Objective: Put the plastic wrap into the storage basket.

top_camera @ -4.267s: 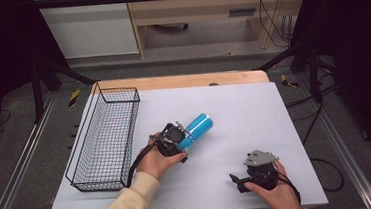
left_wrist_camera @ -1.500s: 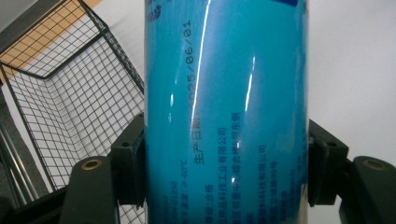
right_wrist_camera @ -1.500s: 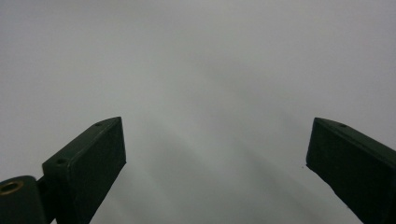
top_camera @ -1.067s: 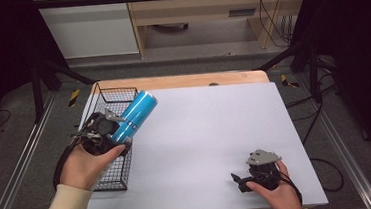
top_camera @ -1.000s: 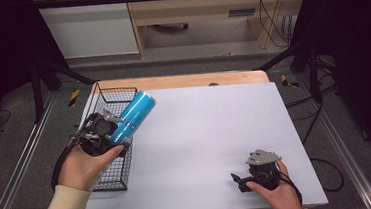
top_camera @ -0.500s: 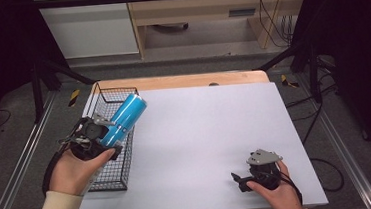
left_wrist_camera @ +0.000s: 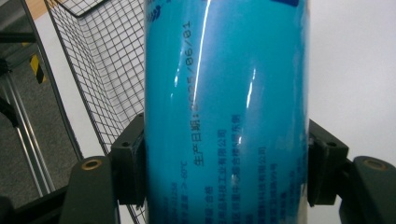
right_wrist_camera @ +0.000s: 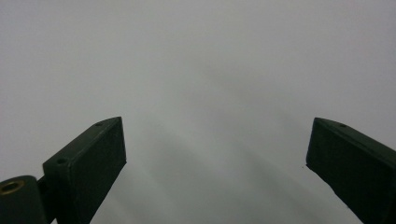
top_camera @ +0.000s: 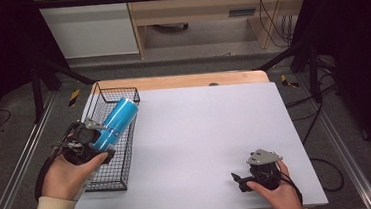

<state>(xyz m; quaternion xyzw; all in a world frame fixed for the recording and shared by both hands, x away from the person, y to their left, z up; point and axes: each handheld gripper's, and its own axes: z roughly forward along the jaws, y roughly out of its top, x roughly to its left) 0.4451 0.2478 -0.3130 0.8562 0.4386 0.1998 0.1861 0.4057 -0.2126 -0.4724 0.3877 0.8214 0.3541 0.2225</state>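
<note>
A shiny blue can (top_camera: 116, 122) with printed text (left_wrist_camera: 226, 112) hangs tilted over the black wire basket (top_camera: 110, 178) at the table's left edge. My left gripper (top_camera: 95, 141) is shut on the can's lower end, both black jaws pressed against its sides, held by a hand with a cream sleeve. My left gripper (left_wrist_camera: 226, 175) clamps the can across its width. Near the front right of the table my right gripper (top_camera: 237, 179) rests in the other hand, low over the white surface. My right gripper (right_wrist_camera: 217, 163) stands open, nothing between its jaws.
The white tabletop (top_camera: 210, 127) stretches between the basket and the right hand. A wooden strip (top_camera: 181, 81) borders the far edge. Metal rails (top_camera: 20, 167) run beside the table on the left, and dark stands and cables (top_camera: 320, 119) sit at the right.
My left gripper picked the blue can up from the table's middle and carried it left, to above the wire basket. Over the last second it moved further left and lower. The right gripper stayed still.
</note>
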